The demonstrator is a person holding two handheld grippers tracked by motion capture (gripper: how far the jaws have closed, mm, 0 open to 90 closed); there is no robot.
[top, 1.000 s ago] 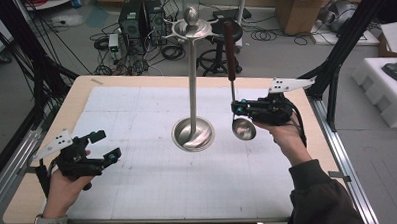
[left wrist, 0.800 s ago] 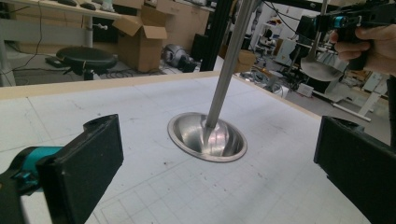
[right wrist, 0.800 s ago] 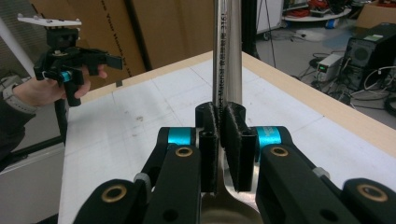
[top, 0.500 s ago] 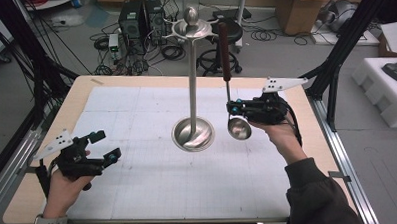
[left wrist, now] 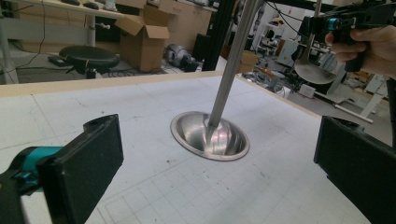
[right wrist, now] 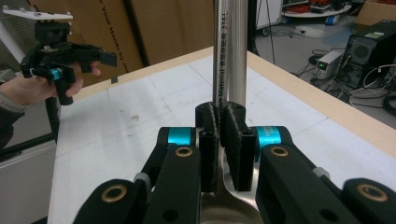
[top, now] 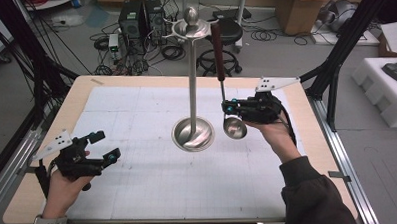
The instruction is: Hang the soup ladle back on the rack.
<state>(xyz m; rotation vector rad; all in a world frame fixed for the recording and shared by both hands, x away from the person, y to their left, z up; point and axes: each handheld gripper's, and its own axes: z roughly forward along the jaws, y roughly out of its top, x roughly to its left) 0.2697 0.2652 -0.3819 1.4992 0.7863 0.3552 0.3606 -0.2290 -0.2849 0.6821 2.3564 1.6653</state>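
The right gripper (top: 228, 109) has its 2 fingers (right wrist: 208, 140) pressed together on the thin metal shaft of a ladle (top: 234, 127), just above the bowl. The ladle hangs upright, its bowl low over the surface (top: 139, 189) and its brown wooden handle (top: 216, 44) rising toward the top of a tall steel stand (top: 191, 82). The ladle sits just right of the stand's pole, close to it; whether they touch I cannot tell. The stand's round dished base (left wrist: 209, 135) rests near the middle of the surface.

The left gripper (top: 101, 145) rests at the near left, well apart from the stand, its fingers (left wrist: 91, 161) spread wide with nothing between them.
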